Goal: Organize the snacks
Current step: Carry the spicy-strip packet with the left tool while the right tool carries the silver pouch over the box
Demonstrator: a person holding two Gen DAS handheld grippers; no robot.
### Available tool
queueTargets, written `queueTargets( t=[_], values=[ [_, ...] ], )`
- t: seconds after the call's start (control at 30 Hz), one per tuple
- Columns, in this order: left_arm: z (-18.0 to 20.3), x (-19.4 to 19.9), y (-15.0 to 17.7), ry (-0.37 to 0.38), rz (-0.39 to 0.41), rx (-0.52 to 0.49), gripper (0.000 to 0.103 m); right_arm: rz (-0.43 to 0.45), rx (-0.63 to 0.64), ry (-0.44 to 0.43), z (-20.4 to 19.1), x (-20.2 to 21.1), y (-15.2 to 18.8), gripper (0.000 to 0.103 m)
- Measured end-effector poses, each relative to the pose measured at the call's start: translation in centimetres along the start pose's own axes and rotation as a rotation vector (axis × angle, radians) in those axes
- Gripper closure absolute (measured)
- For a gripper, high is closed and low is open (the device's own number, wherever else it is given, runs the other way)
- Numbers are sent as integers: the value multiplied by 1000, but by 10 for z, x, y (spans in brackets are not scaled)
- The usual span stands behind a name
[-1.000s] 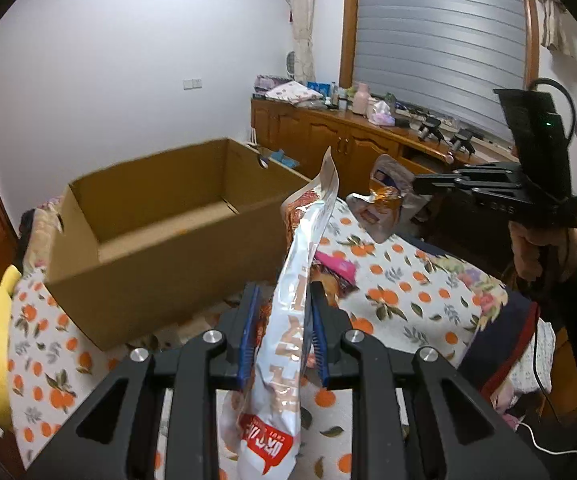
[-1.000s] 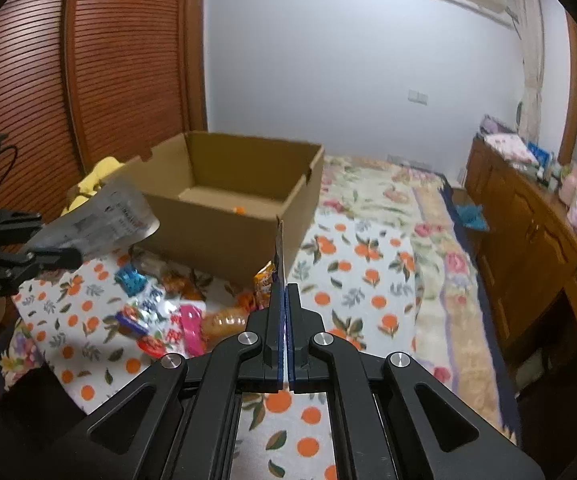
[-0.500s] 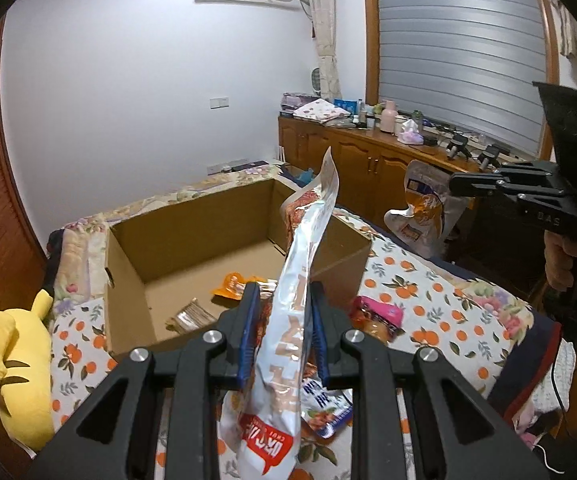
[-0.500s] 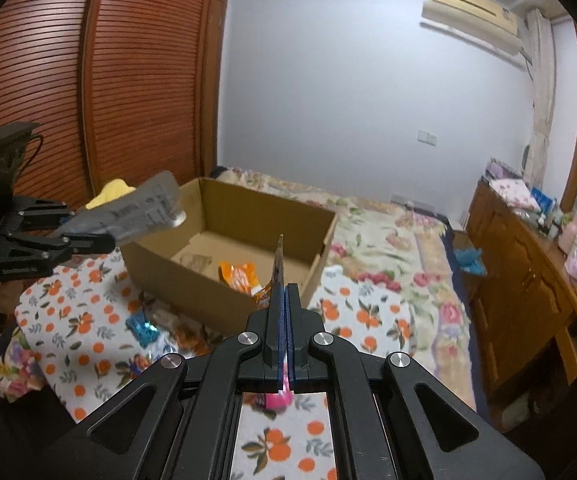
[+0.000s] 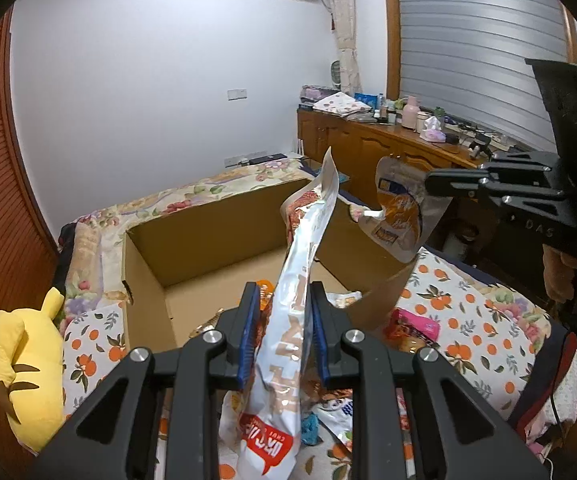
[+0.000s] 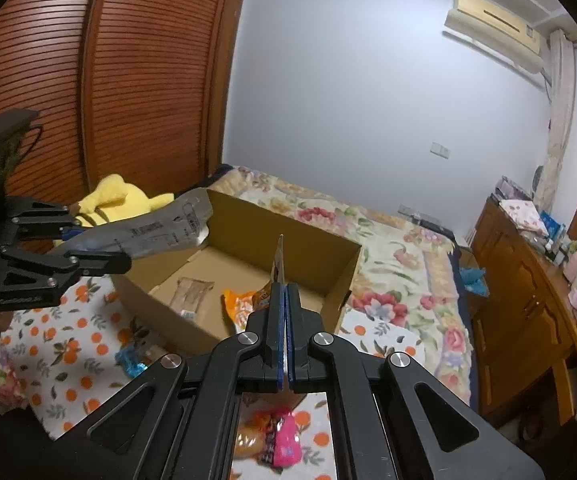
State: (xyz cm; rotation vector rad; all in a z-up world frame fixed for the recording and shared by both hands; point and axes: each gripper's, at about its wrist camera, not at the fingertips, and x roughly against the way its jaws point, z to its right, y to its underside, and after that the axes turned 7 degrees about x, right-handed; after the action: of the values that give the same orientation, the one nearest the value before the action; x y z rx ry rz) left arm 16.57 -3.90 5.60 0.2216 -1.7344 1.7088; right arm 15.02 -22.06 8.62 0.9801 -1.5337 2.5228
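Bedroom, cardboard box [image 6: 340, 264] on bed: left tongs [image 5: 282, 322] grip silver bag [image 5: 300, 276]; right tongs [image 6: 285, 322] pinch thin pouch [image 5: 402, 210], prob. snack.

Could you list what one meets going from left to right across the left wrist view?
Yellow plush toy → cardboard box → silver snack bag clamped in the left gripper → orange-printed pouch → right gripper pinching that pouch's edge.

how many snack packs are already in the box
2 visible: an orange pack mid-floor and a brownish clear pack to its left in the cardboard box. The held packets may hide more.
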Motion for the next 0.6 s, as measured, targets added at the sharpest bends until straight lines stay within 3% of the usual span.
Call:
queueTargets(
  t=[0.6],
  values=[
    [-30,-57,-9,-55,-61,54,81,-119,-35,-41,-13,-81,24,103]
  ],
)
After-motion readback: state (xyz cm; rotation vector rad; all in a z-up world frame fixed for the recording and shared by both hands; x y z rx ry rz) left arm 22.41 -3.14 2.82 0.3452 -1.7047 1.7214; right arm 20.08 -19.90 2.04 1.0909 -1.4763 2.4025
